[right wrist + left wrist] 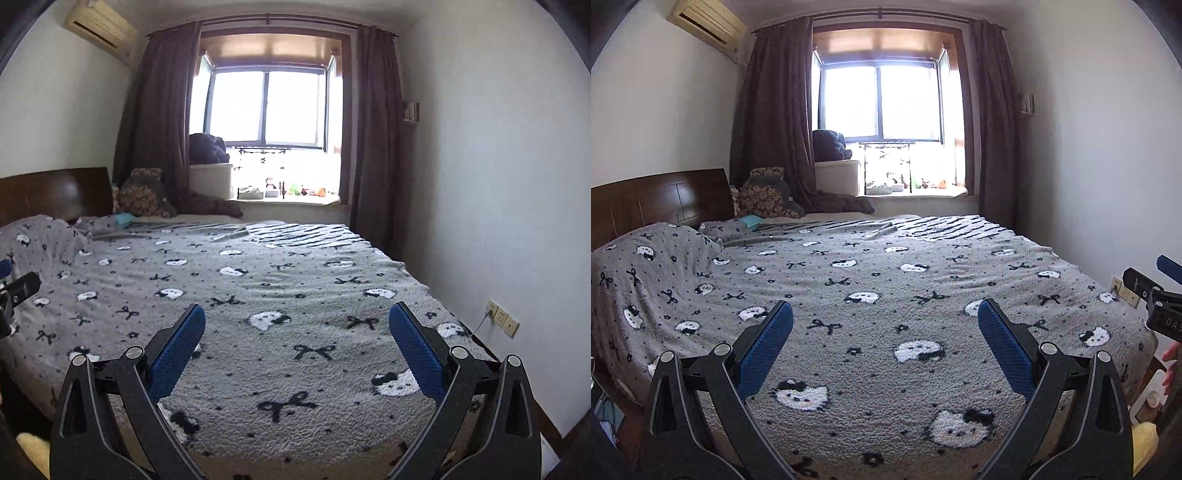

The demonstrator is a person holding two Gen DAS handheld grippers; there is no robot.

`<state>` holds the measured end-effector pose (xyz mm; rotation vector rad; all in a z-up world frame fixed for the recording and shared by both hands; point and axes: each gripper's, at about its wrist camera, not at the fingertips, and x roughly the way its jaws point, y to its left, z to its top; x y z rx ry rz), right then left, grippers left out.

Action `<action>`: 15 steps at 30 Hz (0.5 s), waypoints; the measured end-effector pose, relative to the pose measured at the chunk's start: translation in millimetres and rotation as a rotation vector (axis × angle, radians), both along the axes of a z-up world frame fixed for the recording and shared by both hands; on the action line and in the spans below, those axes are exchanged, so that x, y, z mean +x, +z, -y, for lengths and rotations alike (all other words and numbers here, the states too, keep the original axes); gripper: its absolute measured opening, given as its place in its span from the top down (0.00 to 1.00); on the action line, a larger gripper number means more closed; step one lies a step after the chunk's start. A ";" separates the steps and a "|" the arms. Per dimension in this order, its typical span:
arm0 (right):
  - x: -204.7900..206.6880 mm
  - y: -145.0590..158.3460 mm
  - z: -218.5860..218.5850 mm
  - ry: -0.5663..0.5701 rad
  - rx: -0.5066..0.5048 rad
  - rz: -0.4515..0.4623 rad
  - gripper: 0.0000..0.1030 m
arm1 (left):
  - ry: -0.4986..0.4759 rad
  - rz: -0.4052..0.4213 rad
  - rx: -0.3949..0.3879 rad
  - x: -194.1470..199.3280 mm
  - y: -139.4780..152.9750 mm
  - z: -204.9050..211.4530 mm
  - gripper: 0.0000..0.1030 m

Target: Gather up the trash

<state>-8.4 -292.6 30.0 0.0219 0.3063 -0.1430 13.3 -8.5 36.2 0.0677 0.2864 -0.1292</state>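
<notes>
While both spread wide, left gripper (pixel 885 325), right gripper (pixel 296 328), cat-print blanket (pixel 886 280), "DAS" lettering (pixel 1171 323).

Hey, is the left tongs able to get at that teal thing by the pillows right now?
Probably not yet: the teal item lies far across the blanket near the headboard, while the open left tongs hover at the foot.

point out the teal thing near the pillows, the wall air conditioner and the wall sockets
small teal item on the bed (pixel 752 220), left wrist view, its flat top
cream wall air conditioner (pixel 707 20), left wrist view, front panel
cream wall socket strip (pixel 501 317), right wrist view, middle plate
</notes>
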 end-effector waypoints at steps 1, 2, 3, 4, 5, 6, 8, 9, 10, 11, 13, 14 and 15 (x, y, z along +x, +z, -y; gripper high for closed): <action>0.4 3.7 1.2 -0.001 0.002 0.006 0.03 | 0.000 0.009 -0.002 -0.3 1.9 -0.5 0.08; -0.3 4.4 0.9 -0.002 0.003 0.009 0.03 | 0.001 0.016 -0.004 -1.1 4.7 -1.2 0.08; -0.7 7.4 0.8 -0.002 0.004 0.014 0.03 | 0.002 0.022 -0.006 -1.8 7.0 -1.9 0.08; -1.8 9.7 0.5 -0.001 0.005 0.019 0.03 | 0.003 0.028 -0.008 -2.7 9.2 -2.3 0.08; -2.7 11.6 0.1 0.000 0.007 0.023 0.03 | 0.005 0.033 -0.010 -3.3 10.6 -3.0 0.08; -3.4 13.9 0.1 0.002 0.009 0.030 0.03 | 0.005 0.036 -0.010 -4.3 12.0 -3.2 0.08; -4.5 14.0 -0.9 0.005 0.010 0.039 0.03 | 0.006 0.043 -0.009 -5.6 13.2 -3.2 0.08; -5.4 15.1 -2.0 0.009 0.011 0.044 0.03 | 0.006 0.044 -0.009 -6.3 13.2 -3.7 0.08; -5.9 15.9 -3.4 0.011 0.012 0.047 0.03 | 0.005 0.044 -0.009 -6.5 13.3 -3.5 0.08; -6.6 17.3 -3.7 0.013 0.012 0.050 0.03 | 0.004 0.043 -0.008 -6.8 13.1 -2.9 0.08; -5.7 17.9 -6.0 0.018 0.013 0.051 0.03 | 0.002 0.042 -0.004 -6.8 12.4 -1.5 0.08; -5.9 18.3 -6.4 0.020 0.014 0.052 0.03 | 0.001 0.041 -0.002 -7.0 11.7 -0.4 0.08; -6.4 19.3 -6.6 0.023 0.014 0.053 0.03 | -0.001 0.040 -0.001 -7.3 11.3 -0.3 0.08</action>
